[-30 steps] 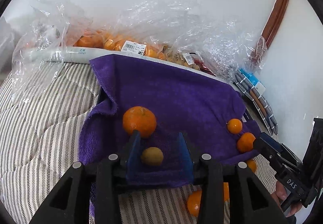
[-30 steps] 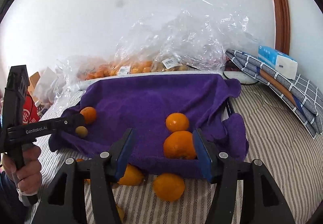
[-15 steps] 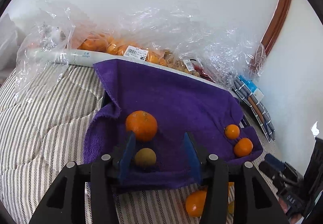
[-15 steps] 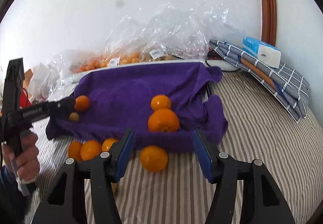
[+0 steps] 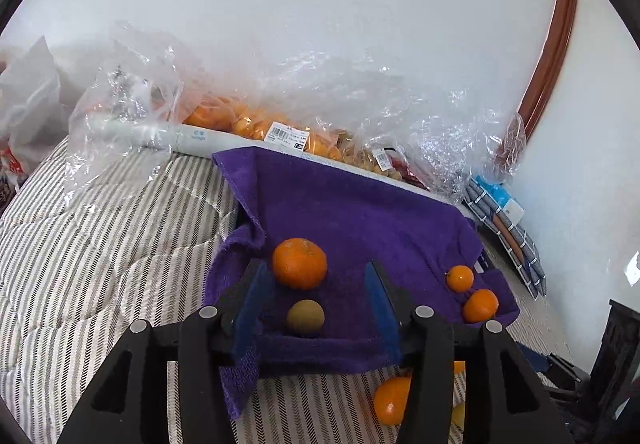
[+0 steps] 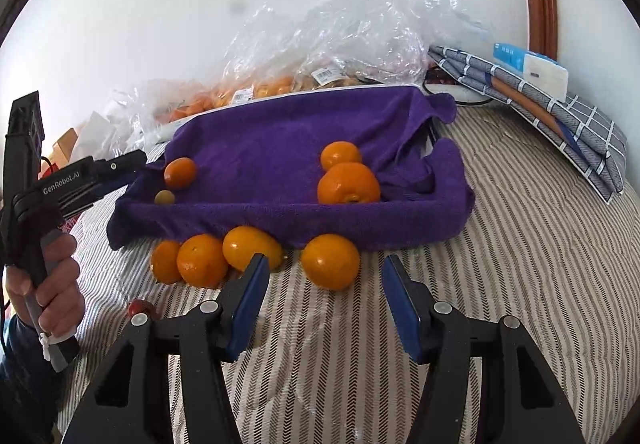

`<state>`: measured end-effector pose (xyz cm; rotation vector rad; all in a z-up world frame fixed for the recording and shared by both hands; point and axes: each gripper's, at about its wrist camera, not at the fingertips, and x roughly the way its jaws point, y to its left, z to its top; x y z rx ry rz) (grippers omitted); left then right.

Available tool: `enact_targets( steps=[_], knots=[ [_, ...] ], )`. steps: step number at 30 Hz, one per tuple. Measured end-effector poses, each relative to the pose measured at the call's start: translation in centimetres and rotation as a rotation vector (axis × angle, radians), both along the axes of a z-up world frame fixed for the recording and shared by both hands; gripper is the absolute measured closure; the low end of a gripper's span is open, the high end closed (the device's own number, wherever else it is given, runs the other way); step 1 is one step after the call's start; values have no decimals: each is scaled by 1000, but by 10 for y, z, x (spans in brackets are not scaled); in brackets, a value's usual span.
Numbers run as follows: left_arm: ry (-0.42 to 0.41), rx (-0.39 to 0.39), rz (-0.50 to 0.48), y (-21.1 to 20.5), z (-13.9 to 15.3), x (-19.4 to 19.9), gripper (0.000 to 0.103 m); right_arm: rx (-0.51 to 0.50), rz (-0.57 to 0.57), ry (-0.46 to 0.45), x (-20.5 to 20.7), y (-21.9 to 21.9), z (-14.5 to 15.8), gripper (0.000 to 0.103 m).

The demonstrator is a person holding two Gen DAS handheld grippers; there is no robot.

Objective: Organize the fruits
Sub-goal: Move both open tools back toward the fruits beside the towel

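Brownish fruit (image 5: 305,318) btwn open left gripper (image 5: 316,308) fingers, untouched.

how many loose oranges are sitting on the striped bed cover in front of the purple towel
4. Three cluster by the purple towel's front left edge; one lies apart, nearer the right gripper. The towel may hide more.

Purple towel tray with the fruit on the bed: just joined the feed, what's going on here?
A person is sorting fruit onto the purple towel with two handheld grippers. The left gripper is open over a small greenish-brown fruit lying on the towel beside an orange, untouched by its pads. The right gripper is open and empty, aimed at a loose orange on the striped bedding; three more wait alongside.
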<state>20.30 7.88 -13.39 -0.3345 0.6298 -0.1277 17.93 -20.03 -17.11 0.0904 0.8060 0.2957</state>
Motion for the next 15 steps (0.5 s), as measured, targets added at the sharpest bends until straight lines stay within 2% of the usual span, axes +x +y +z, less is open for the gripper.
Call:
enact_targets(
  steps=[8, 10, 11, 12, 15],
  knots=[
    [1, 7, 13, 7, -3, -19, 53, -47, -2, 73, 22, 7, -10, 46],
    [11, 1, 13, 10, -6, -25, 53, -63, 7, 85, 28, 11, -13, 54],
    [16, -3, 11, 11, -8, -27, 53, -72, 11, 93, 31, 13, -15, 64],
    [22, -6, 7, 12, -9, -31, 53, -86, 16, 108, 33, 15, -17, 68],
    [34, -6, -15, 9, -14, -40, 53, -93, 26, 89, 27, 16, -16, 68]
  ],
)
